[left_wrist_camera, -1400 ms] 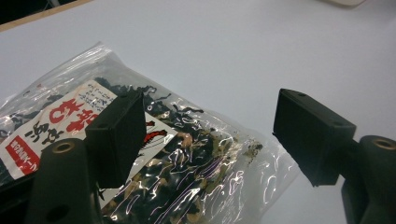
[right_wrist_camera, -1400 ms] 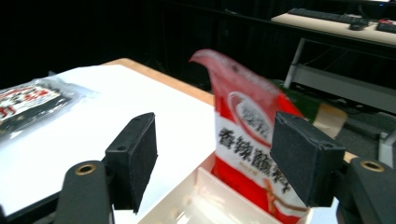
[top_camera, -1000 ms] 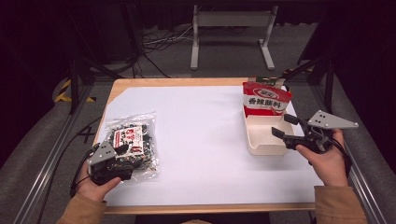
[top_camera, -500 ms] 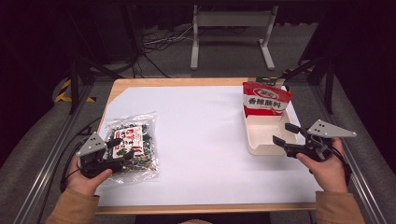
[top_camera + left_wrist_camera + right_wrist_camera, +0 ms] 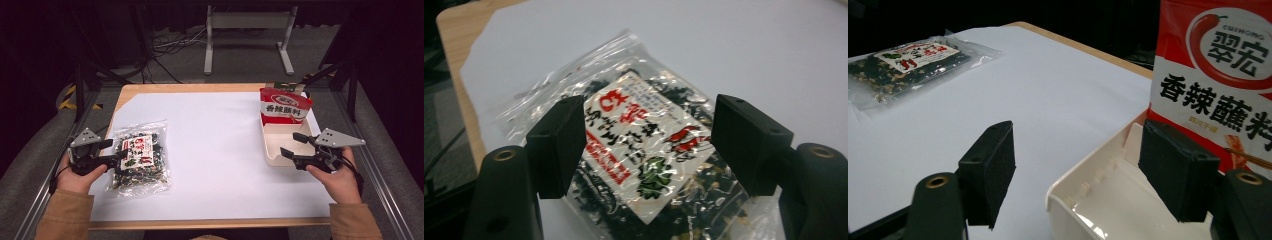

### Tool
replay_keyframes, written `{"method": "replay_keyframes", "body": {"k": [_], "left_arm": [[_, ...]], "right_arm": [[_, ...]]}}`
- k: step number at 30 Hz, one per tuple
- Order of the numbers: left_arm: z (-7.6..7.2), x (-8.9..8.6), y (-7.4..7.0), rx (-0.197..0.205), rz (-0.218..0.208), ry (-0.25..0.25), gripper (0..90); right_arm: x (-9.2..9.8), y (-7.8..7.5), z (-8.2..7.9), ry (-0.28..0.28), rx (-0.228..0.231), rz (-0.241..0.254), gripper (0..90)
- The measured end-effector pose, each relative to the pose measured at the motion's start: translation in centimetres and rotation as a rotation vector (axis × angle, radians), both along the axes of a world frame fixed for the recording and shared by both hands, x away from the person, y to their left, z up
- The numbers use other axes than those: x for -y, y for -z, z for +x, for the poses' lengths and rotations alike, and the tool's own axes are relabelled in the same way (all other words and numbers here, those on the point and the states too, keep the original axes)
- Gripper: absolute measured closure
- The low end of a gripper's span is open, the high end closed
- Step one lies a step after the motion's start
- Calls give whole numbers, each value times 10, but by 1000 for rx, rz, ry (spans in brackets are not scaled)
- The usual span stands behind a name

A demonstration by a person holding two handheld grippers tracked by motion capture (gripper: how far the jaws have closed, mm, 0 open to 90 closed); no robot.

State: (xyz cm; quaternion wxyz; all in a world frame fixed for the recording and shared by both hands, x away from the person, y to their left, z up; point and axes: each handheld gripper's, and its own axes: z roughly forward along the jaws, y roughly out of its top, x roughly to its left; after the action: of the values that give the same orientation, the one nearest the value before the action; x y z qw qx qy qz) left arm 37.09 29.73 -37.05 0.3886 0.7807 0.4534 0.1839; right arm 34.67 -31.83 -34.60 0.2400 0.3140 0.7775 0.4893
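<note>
A clear bag of dark dried spice with a red and white label (image 5: 137, 157) lies flat on the white sheet at the left. My left gripper (image 5: 116, 150) stands open at the bag's left edge. Its jaws have just been closing a little, and in the left gripper view the bag (image 5: 639, 145) lies under the gap of the left gripper (image 5: 649, 120), with no pad pressing on it. A red seasoning pouch (image 5: 284, 107) stands upright at the far end of a white tray (image 5: 267, 145). My right gripper (image 5: 289, 143) is open over the tray's near end, holding nothing.
The white sheet (image 5: 215, 150) covers most of the wooden table (image 5: 150, 90). In the right gripper view the tray's rim (image 5: 1073, 200) lies between the jaws of the right gripper (image 5: 1080, 150), with the red pouch (image 5: 1218, 75) behind and the clear bag (image 5: 903, 65) far off.
My left gripper has moved leftward and slightly away from me, from the bag's near corner to its left edge. The right gripper has barely shifted.
</note>
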Motion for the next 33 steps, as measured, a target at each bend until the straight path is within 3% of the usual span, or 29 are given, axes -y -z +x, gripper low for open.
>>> {"method": "replay_keyframes", "body": {"k": [3, 4, 9, 14, 18, 25, 33], "left_arm": [[6, -3, 3, -13, -4, -21, 324], [13, -6, 8, -36, -20, -31, 314], [28, -13, 19, -79, -56, -58, 276], [42, -20, 27, -83, -70, -95, 268], [59, -27, 35, -136, -110, -140, 280], [78, -31, 44, -121, -101, -199, 278], [97, -31, 59, -91, -92, -197, 235]], "right_arm": [[-3, 0, 0, -8, 3, -8, 303], [-6, 1, 0, -16, 6, -8, 300], [-9, 1, -1, -32, 16, 0, 298], [-11, 2, 1, -41, 21, 2, 298], [-14, 2, 3, -52, 20, 17, 298], [-26, -1, 7, -91, 26, 33, 297], [-29, 1, 8, -96, 25, 33, 293]]}}
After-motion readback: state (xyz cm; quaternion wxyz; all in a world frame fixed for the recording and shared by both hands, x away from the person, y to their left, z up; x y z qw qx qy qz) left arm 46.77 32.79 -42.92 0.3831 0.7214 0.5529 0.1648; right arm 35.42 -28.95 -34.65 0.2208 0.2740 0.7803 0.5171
